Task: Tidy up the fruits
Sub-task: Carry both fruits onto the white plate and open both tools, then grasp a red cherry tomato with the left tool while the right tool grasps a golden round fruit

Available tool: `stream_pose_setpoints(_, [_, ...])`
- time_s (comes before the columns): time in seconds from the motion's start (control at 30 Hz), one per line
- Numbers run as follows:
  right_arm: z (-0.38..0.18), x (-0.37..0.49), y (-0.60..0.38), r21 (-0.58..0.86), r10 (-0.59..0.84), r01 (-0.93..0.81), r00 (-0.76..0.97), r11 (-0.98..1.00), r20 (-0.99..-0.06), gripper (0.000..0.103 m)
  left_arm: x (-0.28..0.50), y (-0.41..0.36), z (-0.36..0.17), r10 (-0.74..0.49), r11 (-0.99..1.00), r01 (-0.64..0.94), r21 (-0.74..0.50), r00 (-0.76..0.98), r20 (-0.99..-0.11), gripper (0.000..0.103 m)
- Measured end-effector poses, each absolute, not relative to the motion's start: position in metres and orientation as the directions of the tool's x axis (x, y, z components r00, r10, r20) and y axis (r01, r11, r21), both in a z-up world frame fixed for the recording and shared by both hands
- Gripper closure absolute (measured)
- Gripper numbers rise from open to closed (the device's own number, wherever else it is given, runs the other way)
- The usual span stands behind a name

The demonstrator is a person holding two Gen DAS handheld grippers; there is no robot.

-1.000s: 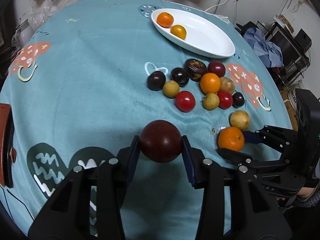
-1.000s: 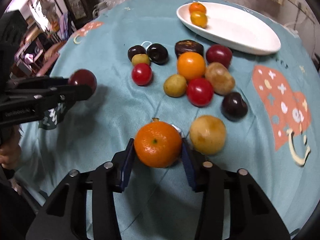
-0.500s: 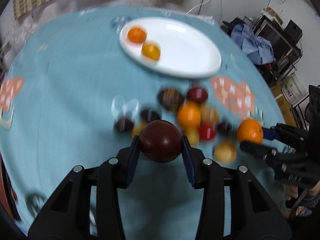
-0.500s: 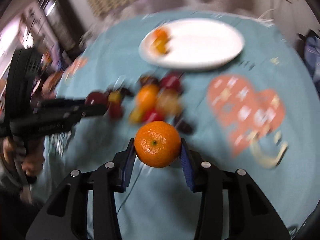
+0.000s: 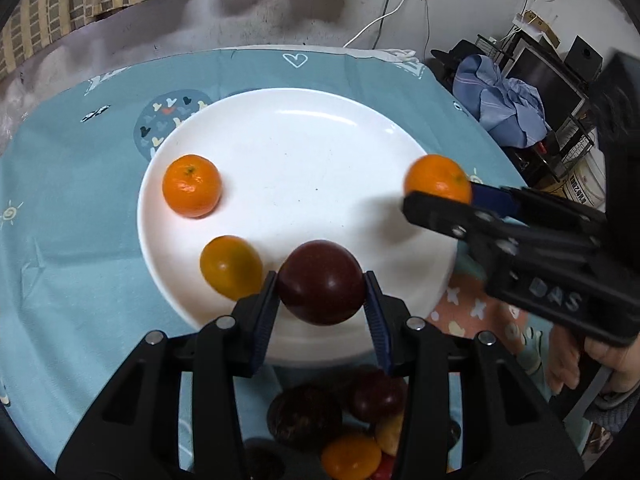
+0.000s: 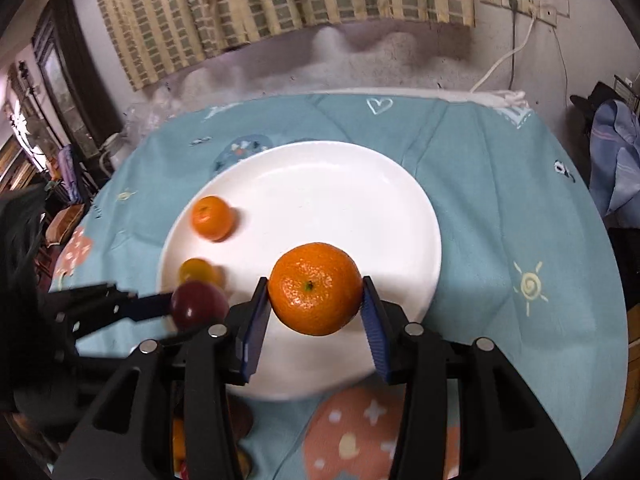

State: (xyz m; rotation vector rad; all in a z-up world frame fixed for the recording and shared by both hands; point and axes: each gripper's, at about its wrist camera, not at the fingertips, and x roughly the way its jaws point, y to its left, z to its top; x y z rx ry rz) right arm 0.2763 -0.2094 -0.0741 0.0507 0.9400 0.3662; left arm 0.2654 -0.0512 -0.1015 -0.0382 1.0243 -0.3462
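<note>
The white plate (image 5: 400,140) lies on the table and carries two fruits on its left half: a small orange (image 5: 191,185) and, nearer the rim, a yellow-orange fruit (image 5: 231,265). The left gripper (image 5: 320,308) holds a dark red fruit (image 5: 321,282) pinched between its jaws above the near rim of the plate. The right gripper (image 6: 316,320) holds a second orange (image 6: 315,288) clamped between its jaws above the right part of the plate; in the left wrist view this orange (image 5: 438,179) appears over the plate's right edge. Current step, as judged: both fruits are in transport and positioned for placement. The next move calls for lowering each gripper until its fruit rests on the plate surface, then opening the jaws; release low, since round fruit is likely to roll toward the two already placed or off the rim. The remaining fruits (image 5: 352,436) form a cluster on the table just before the plate's near edge. The surface is a blue patterned tablecloth (image 5: 80,240). Beyond it stand a pale wall with a striped curtain (image 6: 280,4), a wall socket with a white cable (image 6: 520,4), and blue clothing (image 5: 508,100) on furniture at the right.
</note>
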Motion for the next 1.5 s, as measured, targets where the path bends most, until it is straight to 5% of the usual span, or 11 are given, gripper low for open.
stream_pose_setpoints(0.07, [-0.071, 0.275, -0.211, 0.181, 0.314, -0.279, 0.567, 0.943, -0.761, 0.037, 0.266, -0.053, -0.1, -0.298, 0.946, 0.265, -0.187, 0.483, -0.823, 0.047])
stream_pose_setpoints(0.33, [-0.054, 0.236, -0.231, 0.237, 0.346, -0.255, 0.604, 0.937, -0.718, 0.037, 0.238, -0.027, -0.078, -0.29, 0.955, 0.213, -0.206, 0.524, -0.801, 0.047])
stream_pose_setpoints(0.73, [-0.082, 0.091, -0.252, 0.275, 0.341, -0.205, 0.493, 0.94, -0.8, 0.038, 0.113, 0.05, -0.111, -0.158, 0.986, 0.03, -0.162, 0.441, -0.883, 0.047])
stream_pose_setpoints(0.97, [-0.082, 0.059, -0.242, 0.255, 0.337, -0.232, 0.456, 0.939, -0.824, 0.038, 0.105, 0.026, -0.125, -0.207, 0.978, 0.075, -0.193, 0.41, -0.888, 0.047])
stream_pose_setpoints(1.4, [-0.071, 0.051, -0.25, 0.231, 0.301, -0.2, 0.489, 0.952, -0.819, 0.038, 0.127, 0.007, -0.14, -0.266, 0.964, 0.111, -0.241, 0.385, -0.884, 0.057])
stream_pose_setpoints(1.5, [-0.072, 0.051, -0.247, 0.232, 0.306, -0.208, 0.485, 0.95, -0.819, 0.038, 0.125, 0.012, -0.139, -0.278, 0.96, 0.107, -0.257, 0.392, -0.877, 0.066])
